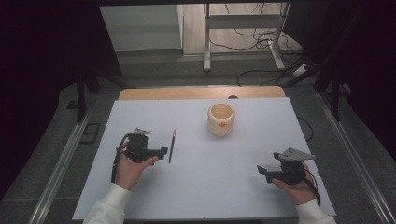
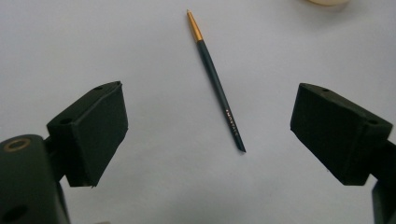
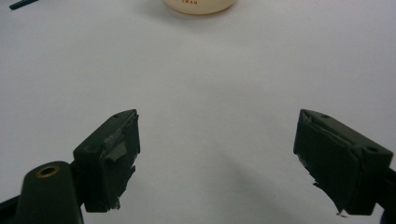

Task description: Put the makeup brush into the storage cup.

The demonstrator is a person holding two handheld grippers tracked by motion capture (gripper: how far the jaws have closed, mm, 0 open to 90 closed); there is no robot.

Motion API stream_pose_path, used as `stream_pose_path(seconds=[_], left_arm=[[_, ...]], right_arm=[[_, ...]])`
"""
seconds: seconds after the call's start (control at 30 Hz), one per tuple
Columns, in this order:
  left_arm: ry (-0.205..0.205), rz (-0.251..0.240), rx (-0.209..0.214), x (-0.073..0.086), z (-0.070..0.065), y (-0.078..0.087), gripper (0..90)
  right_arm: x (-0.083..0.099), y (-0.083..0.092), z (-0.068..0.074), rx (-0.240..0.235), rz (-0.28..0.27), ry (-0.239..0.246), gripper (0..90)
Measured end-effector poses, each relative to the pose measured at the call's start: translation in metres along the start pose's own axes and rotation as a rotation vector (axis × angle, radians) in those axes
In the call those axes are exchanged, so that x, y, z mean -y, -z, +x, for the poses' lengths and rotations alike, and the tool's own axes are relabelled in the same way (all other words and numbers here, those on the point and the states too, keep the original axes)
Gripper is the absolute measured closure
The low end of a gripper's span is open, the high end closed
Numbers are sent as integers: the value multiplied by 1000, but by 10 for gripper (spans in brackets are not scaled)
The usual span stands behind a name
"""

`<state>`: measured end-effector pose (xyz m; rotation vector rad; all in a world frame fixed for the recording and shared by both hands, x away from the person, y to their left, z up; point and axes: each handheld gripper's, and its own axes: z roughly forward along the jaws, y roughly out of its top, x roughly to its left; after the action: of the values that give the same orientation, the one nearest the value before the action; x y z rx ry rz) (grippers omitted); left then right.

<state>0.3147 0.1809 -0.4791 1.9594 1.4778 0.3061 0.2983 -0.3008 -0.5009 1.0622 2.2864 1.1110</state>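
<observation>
A thin dark pencil [image 1: 171, 147] with a gold end lies on the white table top [image 1: 205, 182], left of centre. In the left gripper view the pencil [image 2: 217, 83] lies just ahead of the jaws, slanted, its gold end pointing away. My left gripper [image 1: 163, 150] sits right beside it, open and holding nothing. A cream round cup [image 1: 221, 119] with an orange mark stands upright at the back centre. My right gripper [image 1: 261, 171] rests at the front right, open and holding nothing; in its own view the cup's base [image 3: 200, 5] shows at the top.
A wooden strip [image 1: 201, 92] borders the far edge of the white top. Beyond it are the floor, a metal stand [image 1: 243, 28] and cables. Metal rails [image 1: 60, 163] run along both sides of the table.
</observation>
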Motion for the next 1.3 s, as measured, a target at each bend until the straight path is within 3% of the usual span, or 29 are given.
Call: stream_pose_path(seconds=[0.47,1.13,1.3], left_arm=[[-3,28,12,-15,-6,-15,113],[-27,92,-15,-33,-16,-32,138],[-16,111,-23,-37,-14,-35,140]], right_arm=[[0,0,0,2,1,2,152],[0,-1,0,3,7,4,152],[0,-1,0,6,8,7,153]])
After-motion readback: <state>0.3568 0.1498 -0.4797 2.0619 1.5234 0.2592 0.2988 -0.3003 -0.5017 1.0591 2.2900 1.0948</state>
